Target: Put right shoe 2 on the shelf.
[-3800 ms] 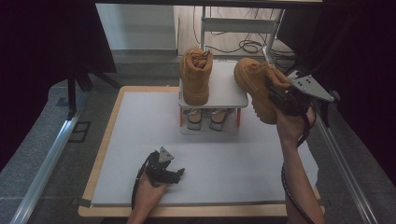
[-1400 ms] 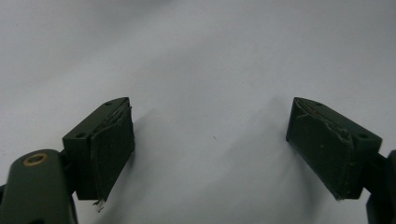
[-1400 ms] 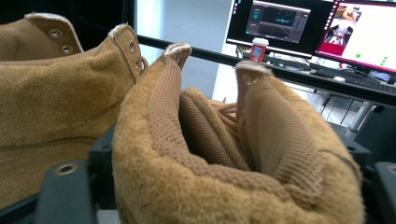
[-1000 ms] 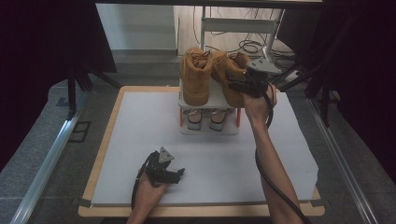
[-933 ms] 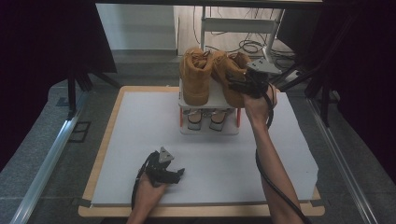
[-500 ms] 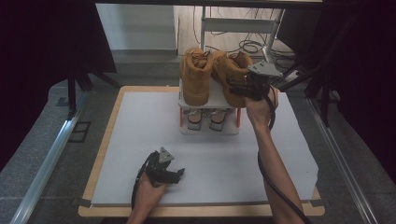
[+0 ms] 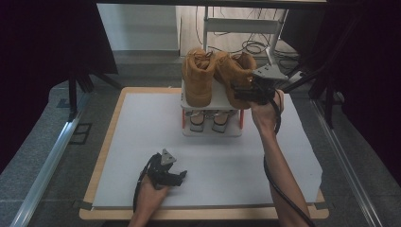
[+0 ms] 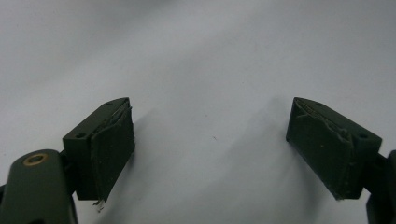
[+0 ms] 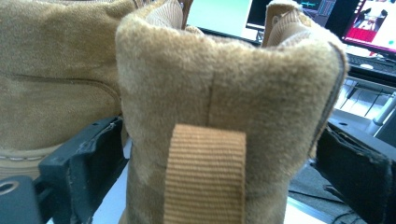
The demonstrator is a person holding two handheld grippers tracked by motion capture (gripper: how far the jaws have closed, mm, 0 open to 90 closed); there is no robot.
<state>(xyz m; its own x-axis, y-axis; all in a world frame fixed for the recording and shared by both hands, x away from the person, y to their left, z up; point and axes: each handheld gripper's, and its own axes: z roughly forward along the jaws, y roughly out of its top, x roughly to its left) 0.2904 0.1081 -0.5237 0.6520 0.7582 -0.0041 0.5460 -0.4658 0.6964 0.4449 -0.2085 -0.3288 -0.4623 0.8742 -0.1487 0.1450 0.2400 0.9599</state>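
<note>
Two tan boots stand side by side on the top shelf of a small white shoe rack [image 7: 210, 101] at the far middle of the surface [image 7: 142, 123], which is covered by a pale grey mat. The left boot [image 7: 197, 78] stands with its heel toward the person; the right boot [image 7: 235, 75] is just beside it, touching or nearly so. On the rack's lower shelf sits a pair of sandals [image 7: 208, 120].

The right tongs [image 7: 242, 94] are at the heel of the right boot. In the right gripper view the boot's heel collar with its woven pull tab [image 9: 205, 172] stands between the two black jaws; the jaws have just been opening and now stand wide on either side of the heel, the pads no longer pressing it.

The left tongs [image 7: 182, 176] rest low on the near part of the mat, well apart from the rack, their jaws spread wide with nothing but bare mat between them
</note>
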